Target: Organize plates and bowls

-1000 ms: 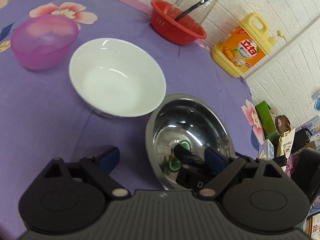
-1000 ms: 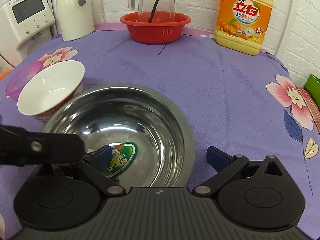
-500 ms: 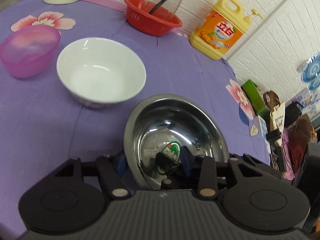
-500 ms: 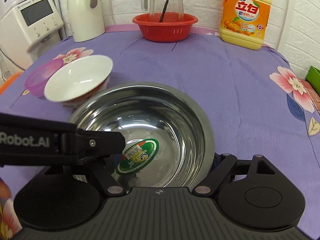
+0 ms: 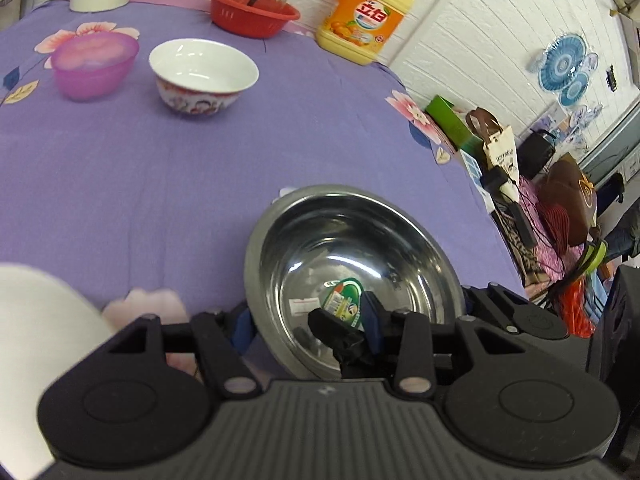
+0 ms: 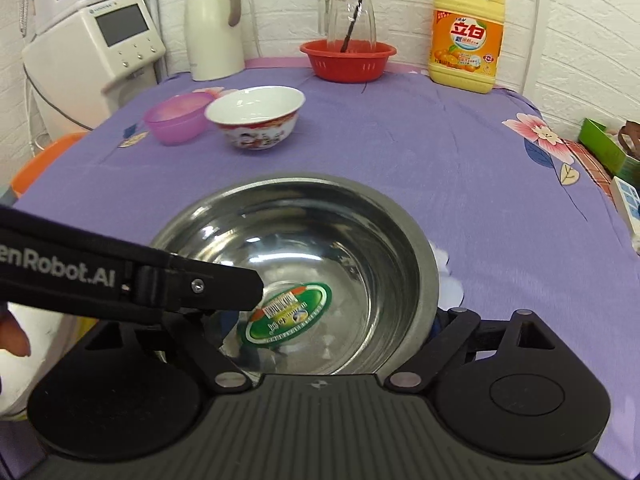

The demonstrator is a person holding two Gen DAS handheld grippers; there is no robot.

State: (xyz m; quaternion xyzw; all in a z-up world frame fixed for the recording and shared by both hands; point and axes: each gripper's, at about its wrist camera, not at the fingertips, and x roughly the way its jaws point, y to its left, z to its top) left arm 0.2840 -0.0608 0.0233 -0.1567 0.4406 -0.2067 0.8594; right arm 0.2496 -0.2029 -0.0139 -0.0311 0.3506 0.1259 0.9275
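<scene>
Both tongs had closed on the steel bowl [image 6: 312, 264] since a second earlier, left tongs [image 5: 306, 326] and right tongs [image 6: 320, 328] pinching opposite rims low in frame, lifted off the desk [image 6: 460, 168], best kept level.

My left gripper [image 5: 308, 330] is matte black plastic with a ribbed top plate, two round domed hubs, silver pivot pins and blue finger pads [image 5: 242, 326]. My right gripper [image 6: 332, 334] is built the same. The left one's arm shows pale grey "enRobot.AI" lettering and a small screw. A fingertip of bare skin shows.
</scene>
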